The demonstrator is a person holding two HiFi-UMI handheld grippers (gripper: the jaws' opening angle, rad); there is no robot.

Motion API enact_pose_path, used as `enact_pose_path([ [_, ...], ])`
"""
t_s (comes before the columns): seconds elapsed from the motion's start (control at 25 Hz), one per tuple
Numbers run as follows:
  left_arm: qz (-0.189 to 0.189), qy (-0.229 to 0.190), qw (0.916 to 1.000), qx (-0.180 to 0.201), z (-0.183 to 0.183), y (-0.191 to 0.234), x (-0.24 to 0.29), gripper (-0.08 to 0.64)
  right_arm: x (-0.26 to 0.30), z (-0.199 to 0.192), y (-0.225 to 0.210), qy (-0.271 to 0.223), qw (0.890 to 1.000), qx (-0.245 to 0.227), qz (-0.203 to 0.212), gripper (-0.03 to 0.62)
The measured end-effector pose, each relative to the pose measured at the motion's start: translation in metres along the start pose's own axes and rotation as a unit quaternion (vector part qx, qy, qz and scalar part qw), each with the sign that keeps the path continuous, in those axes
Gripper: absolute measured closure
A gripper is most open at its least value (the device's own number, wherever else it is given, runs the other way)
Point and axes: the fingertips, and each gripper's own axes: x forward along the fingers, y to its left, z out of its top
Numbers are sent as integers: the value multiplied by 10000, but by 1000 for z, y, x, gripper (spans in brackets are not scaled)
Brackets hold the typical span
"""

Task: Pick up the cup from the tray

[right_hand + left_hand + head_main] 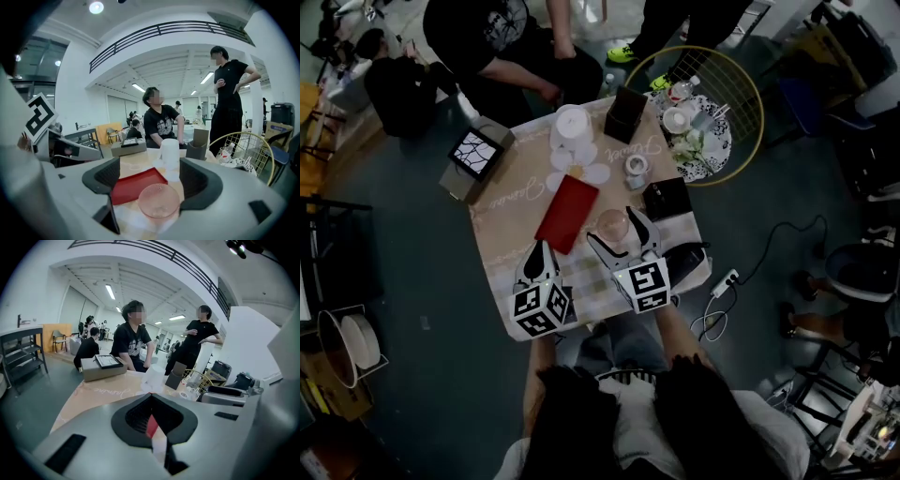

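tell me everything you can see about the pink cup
The cup is small, round, translucent pink, plastic or glass by its look, with a speckled surface. It stands upright, mouth up, on the table beside the red tray, between the right gripper's open tongs. Whether they touch it is unclear.

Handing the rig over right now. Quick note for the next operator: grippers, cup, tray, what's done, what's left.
Left hand-held gripper: jaws together, nothing held, near the table's front edge, close to the red tray.
Right hand-held gripper: jaws apart, with the pink cup standing between them and a gap on each side.
Cup: just right of the tray, apparently on the table rather than on the tray.
Done: right gripper is lined up around the cup.
Left: close on the cup, then lift.
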Motion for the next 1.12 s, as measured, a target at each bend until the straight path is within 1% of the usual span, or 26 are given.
enact_pose_path([
  [0.12, -69, -160, 9998, 46, 12, -6, -13, 554, -8, 11, 7, -63, 10000, 35, 21, 192],
  [0.2, -141, -264, 9995, 79, 19, -11, -20, 554, -12, 21, 7, -157, 9998, 140, -43, 192],
  [0.28, -229, -341, 9991, 85, 24, -16, -27, 554, -16, 30, 4, -228, 9987, 414, -185, 193],
  [0.36, -283, -403, 9987, 115, 28, -19, -36, 554, -19, 36, 5, -270, 9964, 774, -211, 193],
  [0.44, -320, -464, 9983, 154, 32, -22, -45, 554, -24, 42, 12, -295, 9959, 840, -171, 204],
  [0.48, -332, -497, 9981, 168, 33, -24, -50, 554, -27, 45, 15, -296, 9963, 789, -168, 232],
  [0.52, -339, -530, 9979, 178, 35, -25, -54, 554, -31, 48, 19, -296, 9964, 771, -169, 278],
  [0.64, -347, -627, 9972, 203, 38, -29, -68, 553, -41, 57, 27, -365, 9944, 979, -157, 397],
  [0.68, -350, -654, 9970, 210, 38, -29, -73, 554, -45, 60, 30, -384, 9943, 985, -168, 443],
  [0.72, -350, -678, 9969, 211, 37, -29, -78, 554, -48, 61, 34, -368, 9948, 929, -175, 482],
  [0.8, -349, -725, 9966, 199, 36, -30, -86, 554, -52, 58, 42, -211, 9967, 768, -133, 538],
  [0.88, -346, -772, 9963, 164, 35, -31, -93, 552, -57, 54, 48, -66, 9973, 732, -62, 581],
  [0.96, -336, -816, 9960, 114, 34, -31, -101, 554, -62, 50, 55, -9, 9976, 691, -29, 584],
  [1.12, -341, -859, 9957, 52, 32, -31, -113, 553, -71, 48, 64, 68, 9993, 340, -144, 586],
])
